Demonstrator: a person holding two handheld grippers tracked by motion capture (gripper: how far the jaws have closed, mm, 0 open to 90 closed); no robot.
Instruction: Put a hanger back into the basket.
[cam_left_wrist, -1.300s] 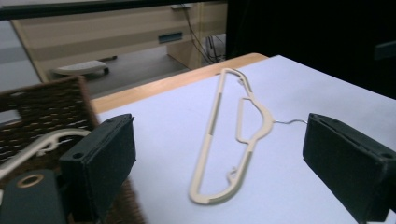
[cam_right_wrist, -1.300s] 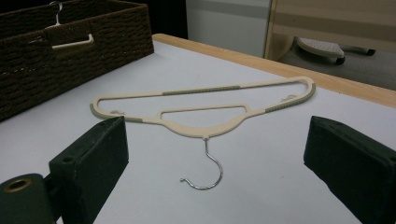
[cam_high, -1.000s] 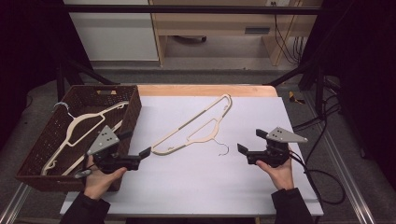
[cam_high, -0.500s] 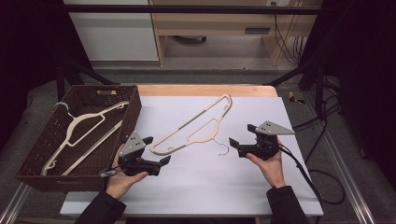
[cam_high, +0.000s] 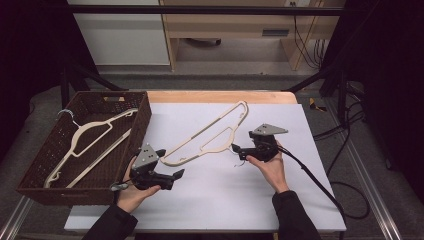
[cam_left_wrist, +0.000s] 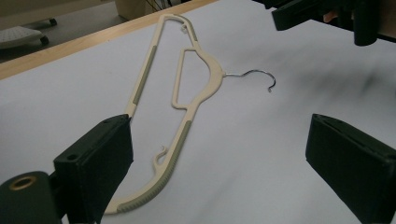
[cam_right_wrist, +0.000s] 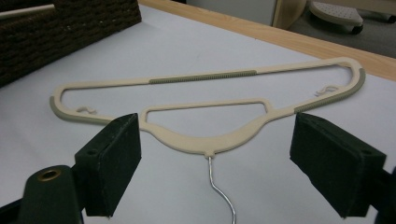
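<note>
Currently 1 cream hanger lies flat on the white sheet of the desk, running diagonally from near the basket's front right corner up toward the desk's far edge, its wire hook pointing to the near side.

Right gripper: held level just beside the hanger's neck, tips pointing at it. In the right gripper view the 2 jaws stand wide apart and the jaws have just been closing a little; nothing is pressed between them. The hanger's neck and the root of the hook sit centred in the gap, ahead of the pads, not touching them.

Left gripper: held low near the desk's left part, just beside the lower end of the hanger. Jaws wide open, empty. In the left gripper view the hanger's lower arm runs close by the left pad, with most of the hanger beyond the tips; contact cannot be told.

Brown wicker basket at the desk's left edge holds 1 more cream hanger.
</note>
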